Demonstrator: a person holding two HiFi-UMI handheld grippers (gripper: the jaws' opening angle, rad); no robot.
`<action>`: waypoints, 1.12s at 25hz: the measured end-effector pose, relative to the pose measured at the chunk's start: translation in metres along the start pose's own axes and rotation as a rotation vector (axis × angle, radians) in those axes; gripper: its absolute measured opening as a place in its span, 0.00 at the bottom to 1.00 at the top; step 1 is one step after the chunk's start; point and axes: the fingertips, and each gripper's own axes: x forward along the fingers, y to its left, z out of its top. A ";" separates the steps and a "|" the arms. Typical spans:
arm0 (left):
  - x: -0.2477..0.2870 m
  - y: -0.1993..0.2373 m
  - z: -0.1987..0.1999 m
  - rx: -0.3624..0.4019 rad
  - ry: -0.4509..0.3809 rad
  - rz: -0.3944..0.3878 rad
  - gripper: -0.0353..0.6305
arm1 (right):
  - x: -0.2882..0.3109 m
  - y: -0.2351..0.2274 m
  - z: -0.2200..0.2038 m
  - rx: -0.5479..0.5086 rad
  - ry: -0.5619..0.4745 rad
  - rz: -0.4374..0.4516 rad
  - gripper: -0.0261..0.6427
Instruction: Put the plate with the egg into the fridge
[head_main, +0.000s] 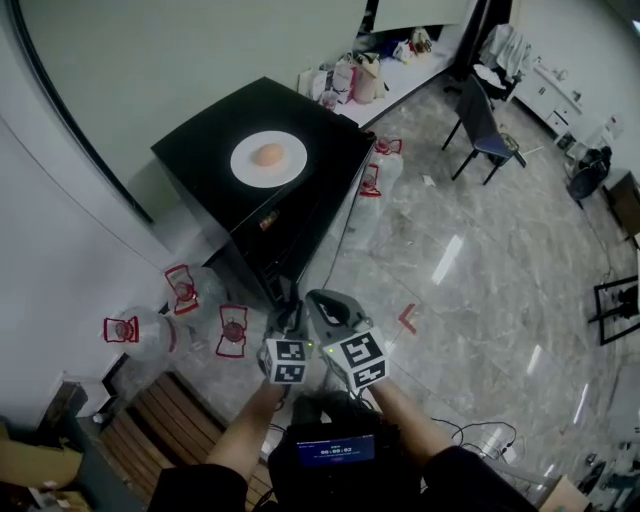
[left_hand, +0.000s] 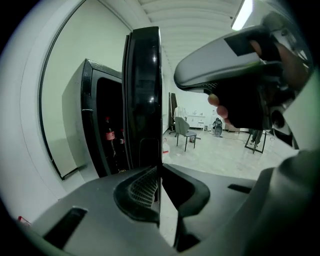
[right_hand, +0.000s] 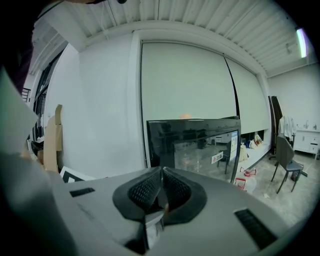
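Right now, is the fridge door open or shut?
Open: the left gripper view shows the door edge-on, swung away from the fridge, bottles visible inside.

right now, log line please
left gripper: shut on glossy black fridge door | right gripper: shut, empty | round white plate with egg: on fridge top
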 end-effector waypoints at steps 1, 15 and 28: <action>0.000 -0.002 -0.001 -0.005 0.004 0.009 0.11 | -0.003 -0.001 0.001 0.000 -0.003 -0.004 0.05; -0.055 0.050 0.079 0.023 -0.245 -0.410 0.30 | -0.020 -0.009 -0.016 0.021 0.010 0.003 0.05; -0.051 0.028 0.084 0.180 -0.152 -0.487 0.30 | -0.021 -0.001 0.008 0.002 -0.027 0.007 0.06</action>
